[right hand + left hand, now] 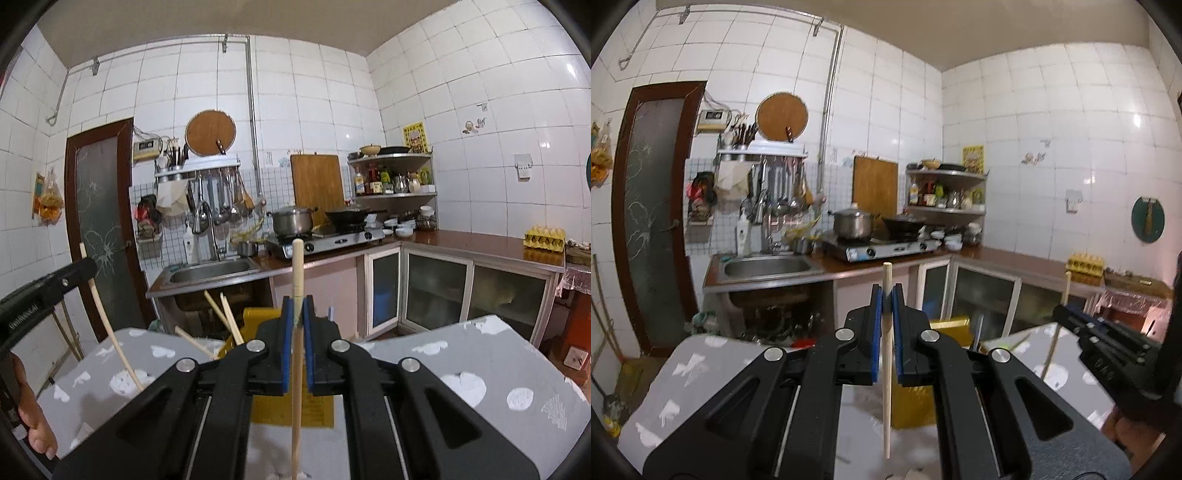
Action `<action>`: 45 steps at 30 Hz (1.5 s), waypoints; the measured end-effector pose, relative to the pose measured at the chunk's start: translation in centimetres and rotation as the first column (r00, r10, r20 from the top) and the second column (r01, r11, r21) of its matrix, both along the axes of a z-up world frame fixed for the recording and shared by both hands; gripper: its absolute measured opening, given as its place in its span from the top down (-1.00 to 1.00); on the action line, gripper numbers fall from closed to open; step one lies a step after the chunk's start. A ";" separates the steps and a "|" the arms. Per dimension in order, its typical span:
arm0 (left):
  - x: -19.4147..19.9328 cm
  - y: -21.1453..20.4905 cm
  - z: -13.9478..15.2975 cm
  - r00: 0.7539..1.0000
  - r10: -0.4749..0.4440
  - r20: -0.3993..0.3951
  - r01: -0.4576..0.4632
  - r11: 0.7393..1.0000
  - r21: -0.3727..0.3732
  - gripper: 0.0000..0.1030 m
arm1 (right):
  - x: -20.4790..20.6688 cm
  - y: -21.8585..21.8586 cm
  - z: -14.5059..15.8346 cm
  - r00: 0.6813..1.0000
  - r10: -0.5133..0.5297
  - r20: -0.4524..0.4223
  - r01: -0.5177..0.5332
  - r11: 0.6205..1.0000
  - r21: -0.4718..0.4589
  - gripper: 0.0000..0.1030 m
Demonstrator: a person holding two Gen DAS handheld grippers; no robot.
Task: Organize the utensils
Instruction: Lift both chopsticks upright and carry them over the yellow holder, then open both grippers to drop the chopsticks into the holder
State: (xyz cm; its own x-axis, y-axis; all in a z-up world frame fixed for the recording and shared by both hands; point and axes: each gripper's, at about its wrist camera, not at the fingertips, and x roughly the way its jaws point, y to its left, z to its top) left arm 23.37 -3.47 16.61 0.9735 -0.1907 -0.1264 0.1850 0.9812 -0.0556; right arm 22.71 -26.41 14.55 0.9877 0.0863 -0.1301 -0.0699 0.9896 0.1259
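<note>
A domestic kitchen is shown. The walls are faced with white tiles (314, 92). A steel sink (214, 273) with a tap (207, 225) is set into a brown countertop (476, 240), beside which a two-burner gas stove (332, 236) carries a lidded pot (293, 220) and a dark wok (349, 216). Ladles and spatulas (221, 199) are hung from a wall rack, two wooden cutting boards (317, 188) are kept against the wall, bottles are stored on a corner shelf (395, 194), and a yellow egg tray (545, 236) is placed on the counter.
</note>
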 end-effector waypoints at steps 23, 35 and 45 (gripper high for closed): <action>8.5 -3.9 4.3 0.989 -0.079 0.123 0.082 0.996 -0.022 0.92 | 8.5 1.7 5.1 0.983 -0.064 0.169 0.070 0.997 -0.031 0.88; 13.6 -4.0 -0.8 0.994 -0.110 0.009 0.111 0.993 -0.038 0.92 | 12.0 0.9 1.6 0.989 -0.084 0.124 0.089 0.995 -0.035 0.88; 14.1 -4.1 -4.3 0.994 -0.099 -0.052 0.099 0.995 -0.001 0.92 | 12.9 0.9 0.0 0.990 -0.092 0.104 0.096 0.995 -0.034 0.88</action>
State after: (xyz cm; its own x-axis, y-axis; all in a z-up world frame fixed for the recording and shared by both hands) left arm 37.49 -7.55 12.33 0.9420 -0.2854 -0.1765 0.2780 0.9583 -0.0660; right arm 35.59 -25.56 14.52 0.9995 -0.0107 -0.0298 0.0131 0.9964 0.0841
